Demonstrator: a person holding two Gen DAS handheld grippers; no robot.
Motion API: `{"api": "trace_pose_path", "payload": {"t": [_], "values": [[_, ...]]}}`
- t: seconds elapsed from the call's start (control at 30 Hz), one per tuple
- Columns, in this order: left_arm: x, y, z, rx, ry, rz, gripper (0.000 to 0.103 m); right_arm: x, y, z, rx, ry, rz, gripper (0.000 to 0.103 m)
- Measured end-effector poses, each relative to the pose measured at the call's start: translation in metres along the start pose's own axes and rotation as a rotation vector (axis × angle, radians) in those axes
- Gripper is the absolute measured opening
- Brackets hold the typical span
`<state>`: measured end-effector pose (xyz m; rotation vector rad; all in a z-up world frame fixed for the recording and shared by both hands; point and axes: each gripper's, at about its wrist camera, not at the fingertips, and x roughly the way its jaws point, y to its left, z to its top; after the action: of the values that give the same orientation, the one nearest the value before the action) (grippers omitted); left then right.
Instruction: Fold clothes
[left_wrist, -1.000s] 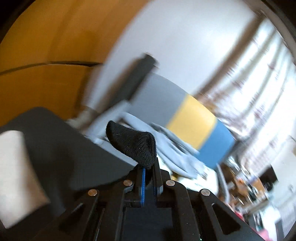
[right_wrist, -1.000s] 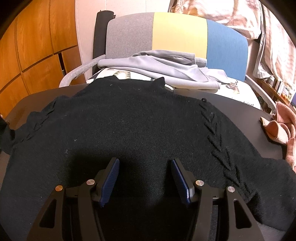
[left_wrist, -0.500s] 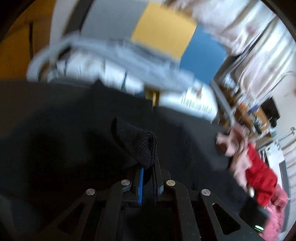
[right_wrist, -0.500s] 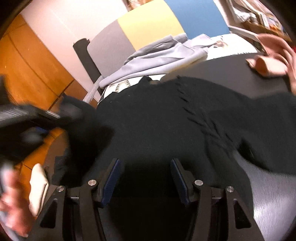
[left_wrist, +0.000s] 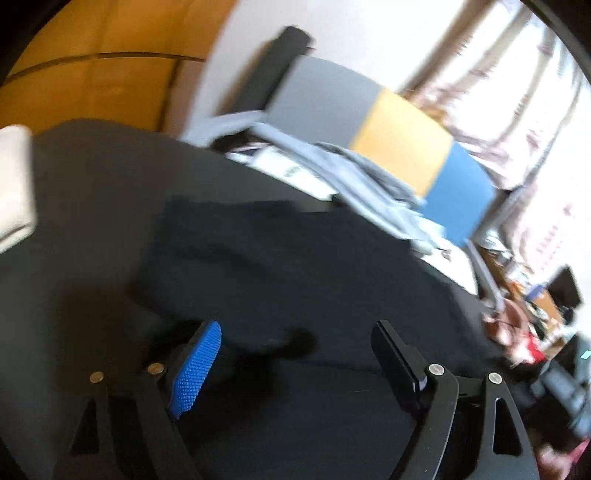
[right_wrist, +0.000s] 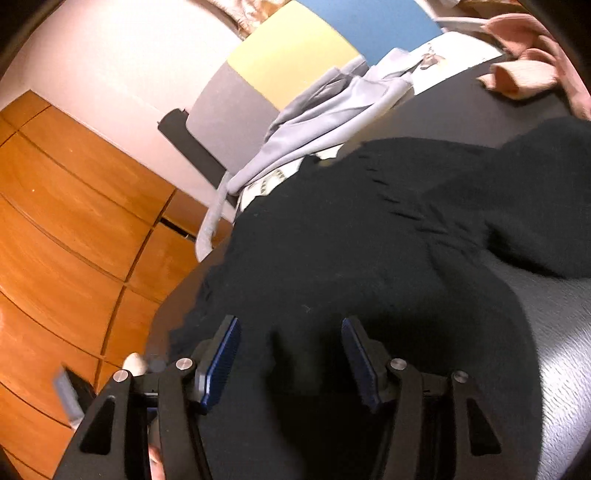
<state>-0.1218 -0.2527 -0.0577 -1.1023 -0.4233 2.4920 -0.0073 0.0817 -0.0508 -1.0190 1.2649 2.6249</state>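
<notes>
Left wrist: no legible writing.

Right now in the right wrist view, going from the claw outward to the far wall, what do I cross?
Right claw → black sweater → grey garment → grey, yellow and blue chair back → white wall.

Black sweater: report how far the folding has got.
Done: the left side of the black sweater looks folded inward over the body. In hand: nothing; the left hand-held gripper and right hand-held gripper both hover open above it. Left: the right sleeve is spread out on the dark table, and the final folds remain.
</notes>
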Motion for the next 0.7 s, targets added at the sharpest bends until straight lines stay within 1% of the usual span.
{"api": "trace_pose_path", "payload": {"t": [0.07, 0.1, 0.13, 0.17, 0.23, 0.37, 0.43, 0.47, 0.5, 0.53, 0.57, 0.67, 0.7], "values": [[0.003, 0.016, -0.009, -0.008, 0.02, 0.026, 0.084, 0.015, 0.007, 0.008, 0.006, 0.044, -0.063, 0.058], [0.005, 0.021, -0.016, -0.006, 0.025, 0.03, 0.084, 0.021, 0.008, 0.01, 0.03, 0.065, -0.069, 0.058], [0.007, 0.026, -0.02, -0.024, 0.04, 0.009, 0.084, 0.026, 0.007, 0.011, 0.071, 0.085, -0.055, 0.058], [0.004, 0.03, -0.021, -0.046, 0.025, -0.021, 0.085, 0.028, 0.008, 0.013, 0.087, 0.089, -0.047, 0.058], [0.001, 0.034, -0.021, -0.069, 0.021, -0.043, 0.086, 0.029, 0.014, 0.017, 0.078, 0.069, -0.041, 0.058], [-0.001, 0.028, -0.026, -0.051, 0.019, -0.045, 0.09, 0.03, 0.027, 0.027, 0.06, 0.031, -0.027, 0.058], [-0.006, 0.031, -0.021, -0.049, 0.018, -0.042, 0.092, 0.031, 0.033, 0.032, 0.051, 0.011, -0.021, 0.058], [-0.006, 0.031, -0.021, -0.052, 0.017, -0.047, 0.092, 0.031, 0.036, 0.034, 0.046, 0.002, -0.018, 0.052], [-0.006, 0.032, -0.021, -0.061, 0.015, -0.056, 0.093, 0.031, 0.039, 0.037, 0.042, -0.008, -0.014, 0.033], [-0.005, 0.033, -0.021, -0.071, 0.012, -0.064, 0.093, 0.031, 0.042, 0.039, 0.037, -0.018, -0.011, 0.018], [-0.005, 0.034, -0.021, -0.08, 0.009, -0.073, 0.093, 0.032, 0.045, 0.041, 0.033, -0.027, -0.008, 0.01], [-0.002, 0.035, -0.022, -0.096, 0.004, -0.086, 0.093, 0.033, 0.054, 0.049, 0.019, -0.056, 0.002, 0.01], [-0.001, 0.033, -0.021, -0.093, 0.007, -0.079, 0.093, 0.033, 0.057, 0.051, 0.015, -0.066, 0.005, 0.01]]}}
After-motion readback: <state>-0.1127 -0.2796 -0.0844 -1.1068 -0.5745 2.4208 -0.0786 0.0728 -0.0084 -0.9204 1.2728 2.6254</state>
